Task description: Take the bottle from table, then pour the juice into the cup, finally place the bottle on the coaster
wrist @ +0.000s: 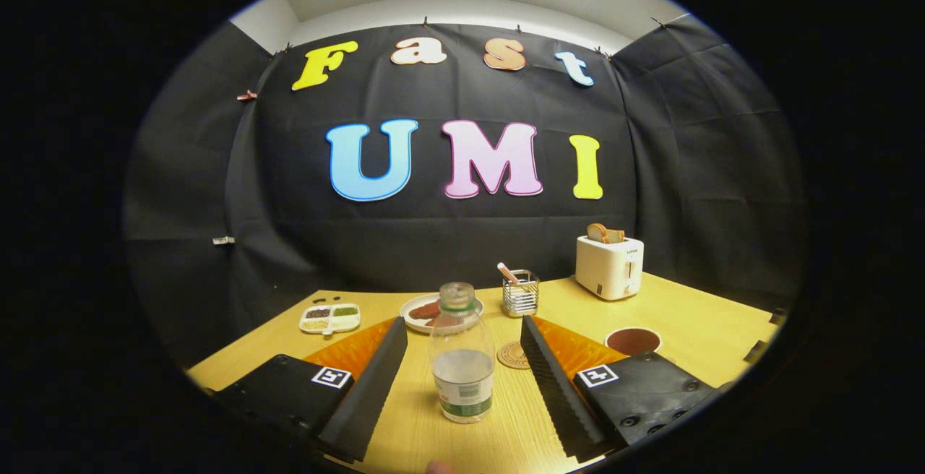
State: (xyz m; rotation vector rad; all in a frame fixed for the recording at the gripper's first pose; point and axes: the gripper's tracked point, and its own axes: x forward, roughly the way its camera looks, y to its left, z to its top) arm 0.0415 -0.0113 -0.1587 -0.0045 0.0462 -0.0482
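A clear plastic bottle [461,355] with a green label stands upright on the wooden table [694,322], uncapped and partly filled with clear liquid. It stands between my two black fingers [372,387], with a gap on each side. My gripper [462,394] is open, touching nothing. A round cork coaster [514,355] lies just behind the bottle to its right. The cup [633,341], dark brown inside, sits beyond my right finger.
At the back stand a white toaster [609,266] with bread in it, a wire holder [520,292] with a utensil, a white plate [426,313] of food and a small divided dish [330,318]. Orange mats [354,347] lie beneath my fingers.
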